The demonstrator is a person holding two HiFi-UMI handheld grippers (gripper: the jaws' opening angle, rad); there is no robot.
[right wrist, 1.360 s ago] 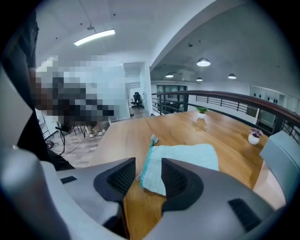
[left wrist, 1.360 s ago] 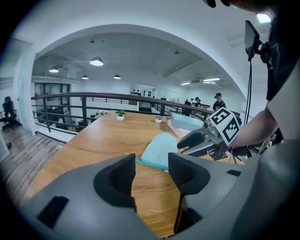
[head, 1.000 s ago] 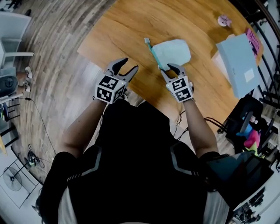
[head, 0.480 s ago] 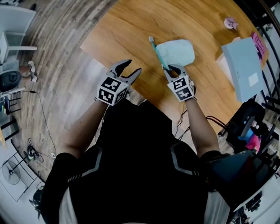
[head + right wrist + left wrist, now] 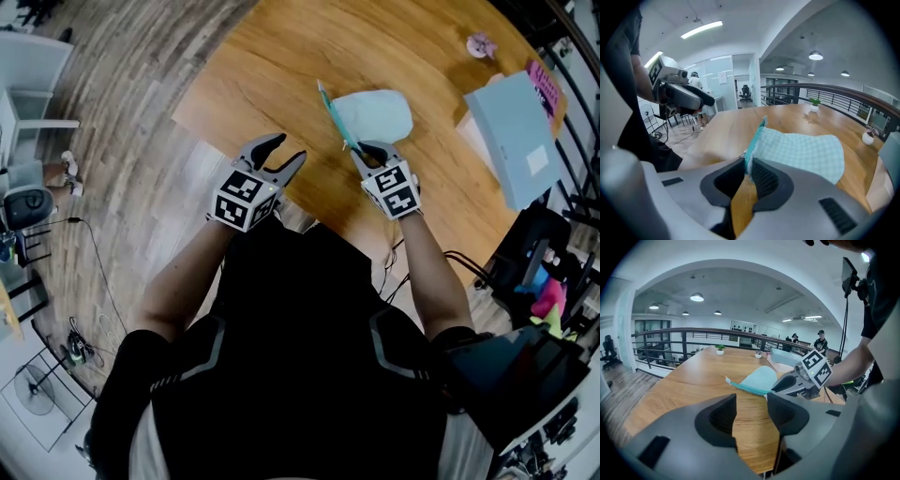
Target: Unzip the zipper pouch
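Observation:
A pale teal checked zipper pouch (image 5: 375, 114) lies on the round wooden table (image 5: 281, 56), its darker teal zipper edge on the left side. My right gripper (image 5: 367, 148) is at the pouch's near end. In the right gripper view the zipper edge of the pouch (image 5: 806, 152) runs down between the jaws of the right gripper (image 5: 747, 164). The jaws are closing, with a sliver of gap still beside the left pad. My left gripper (image 5: 289, 147) hovers open and empty over the table's near edge, left of the pouch (image 5: 759, 379); the left gripper (image 5: 751, 401) holds nothing.
A grey-blue box (image 5: 514, 136) with a pink booklet (image 5: 542, 89) behind it sits at the table's right. A small pink object (image 5: 481, 44) lies at the far right. The table's near edge runs just under both grippers; wood floor lies to the left.
The right gripper's jaws have narrowed around the pouch's near end. The left gripper has drifted slightly right, still open.

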